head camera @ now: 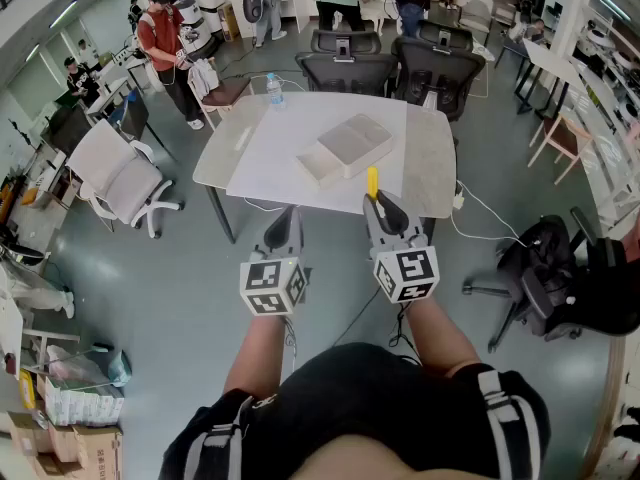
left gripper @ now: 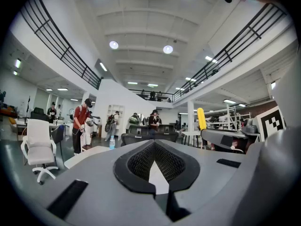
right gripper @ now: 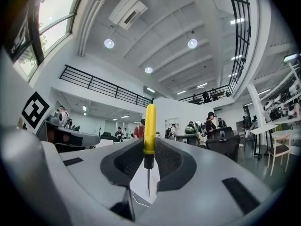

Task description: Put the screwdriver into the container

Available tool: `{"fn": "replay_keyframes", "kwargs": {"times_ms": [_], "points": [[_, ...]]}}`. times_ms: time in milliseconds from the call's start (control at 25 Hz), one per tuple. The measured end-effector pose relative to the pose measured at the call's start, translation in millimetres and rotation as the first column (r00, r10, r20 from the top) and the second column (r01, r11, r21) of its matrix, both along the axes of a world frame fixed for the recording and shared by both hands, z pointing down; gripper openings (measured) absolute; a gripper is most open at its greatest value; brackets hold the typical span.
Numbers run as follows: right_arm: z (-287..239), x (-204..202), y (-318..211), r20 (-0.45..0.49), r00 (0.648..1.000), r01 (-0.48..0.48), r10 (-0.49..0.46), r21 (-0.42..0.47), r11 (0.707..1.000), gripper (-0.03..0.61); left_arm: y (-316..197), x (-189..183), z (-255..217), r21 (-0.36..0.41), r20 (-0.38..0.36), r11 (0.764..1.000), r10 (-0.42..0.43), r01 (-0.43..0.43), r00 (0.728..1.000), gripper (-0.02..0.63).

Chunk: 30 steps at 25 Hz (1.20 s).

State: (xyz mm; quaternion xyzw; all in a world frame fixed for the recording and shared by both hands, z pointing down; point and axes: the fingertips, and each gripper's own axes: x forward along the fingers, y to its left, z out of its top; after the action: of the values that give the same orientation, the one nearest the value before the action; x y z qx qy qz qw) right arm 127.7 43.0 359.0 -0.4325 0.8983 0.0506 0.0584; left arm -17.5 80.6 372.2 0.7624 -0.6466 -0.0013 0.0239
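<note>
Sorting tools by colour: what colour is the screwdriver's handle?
The screwdriver has a yellow handle, black near the shaft; best in the right gripper view.

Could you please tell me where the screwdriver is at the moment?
The screwdriver is clamped upright, yellow handle up, in the right tongs; in the head view it shows right of centre, above the table and just short of the container.

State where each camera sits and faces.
Head view: on the person's head, facing steeply down at table and container; left gripper, right gripper, forearms show.
Left gripper view: on the left gripper, facing across the hall; shut, empty jaws show.
Right gripper view: on the right gripper, facing likewise; jaws clamp the screwdriver.
Shared: all three show the screwdriver.
</note>
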Motion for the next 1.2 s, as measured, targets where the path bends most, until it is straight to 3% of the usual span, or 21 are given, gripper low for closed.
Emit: {"fn": "replay_keyframes", "kwargs": {"times_ms": [720, 1200], "points": [[6, -29, 20, -0.014, 1.000, 0.019, -0.020, -0.011, 1.000, 0.066, 15, -23, 4, 0.016, -0.015, 1.000, 0.017, -0.017, 1.000, 0.012], [26, -37, 35, 0.013, 0.998, -0.060, 0.061, -0.029, 0.998, 0.066, 24, -45, 27, 0.001, -0.021, 0.998, 0.063, -0.063, 0.998, 0.012]]}}
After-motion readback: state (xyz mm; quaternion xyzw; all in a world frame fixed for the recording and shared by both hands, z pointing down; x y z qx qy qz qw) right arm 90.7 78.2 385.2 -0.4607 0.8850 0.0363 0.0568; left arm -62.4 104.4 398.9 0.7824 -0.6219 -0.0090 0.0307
